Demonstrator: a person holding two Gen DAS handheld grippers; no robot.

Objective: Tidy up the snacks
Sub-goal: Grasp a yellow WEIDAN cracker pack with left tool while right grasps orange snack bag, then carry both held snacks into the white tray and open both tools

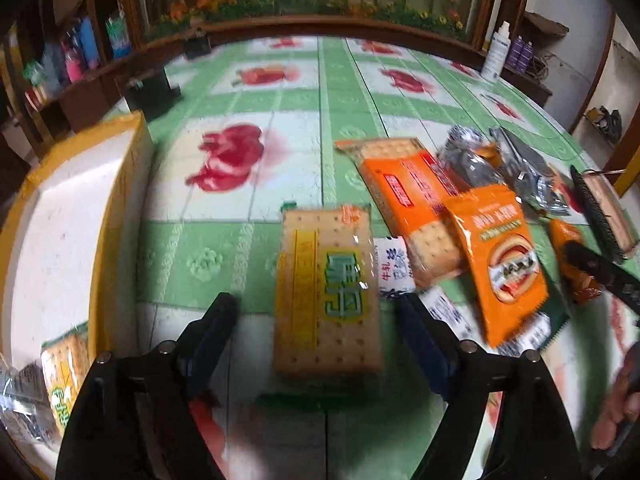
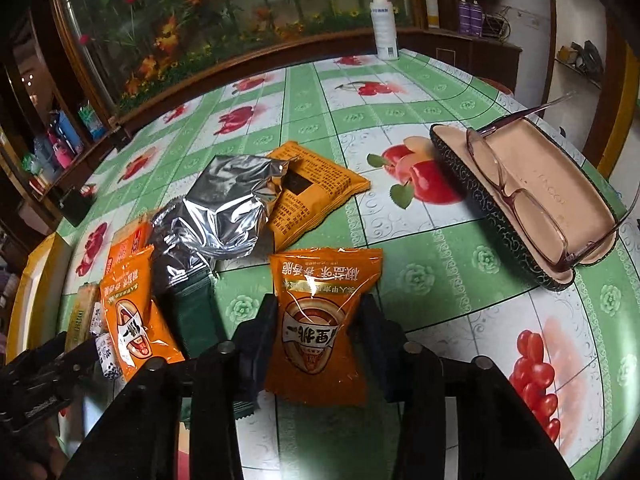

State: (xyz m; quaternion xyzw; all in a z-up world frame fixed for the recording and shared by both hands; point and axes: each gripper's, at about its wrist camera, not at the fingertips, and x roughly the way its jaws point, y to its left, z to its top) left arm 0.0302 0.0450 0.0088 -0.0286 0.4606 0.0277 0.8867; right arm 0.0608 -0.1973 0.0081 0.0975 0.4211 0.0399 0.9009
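Your left gripper (image 1: 316, 320) stands wide around the yellow cracker pack (image 1: 326, 292) on the surface (image 1: 240, 184), untouched; closing hard may crush it. Your right gripper (image 2: 320, 320) fingers pinch the orange snack bag (image 2: 320, 320); the slippery foil may slide out when lifted.

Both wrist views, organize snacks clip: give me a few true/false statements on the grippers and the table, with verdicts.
1. The left gripper has its fingers spread either side of a yellow-green cracker pack. True.
2. The right gripper is closed on a silver foil bag. False: its fingers flank an orange snack packet; the silver foil bag lies free beyond.
3. The glasses rest in an open case. True.
4. The white box holds no snacks. False: another cracker pack lies inside.
5. The white spray bottle lies on its side. False: it stands upright.
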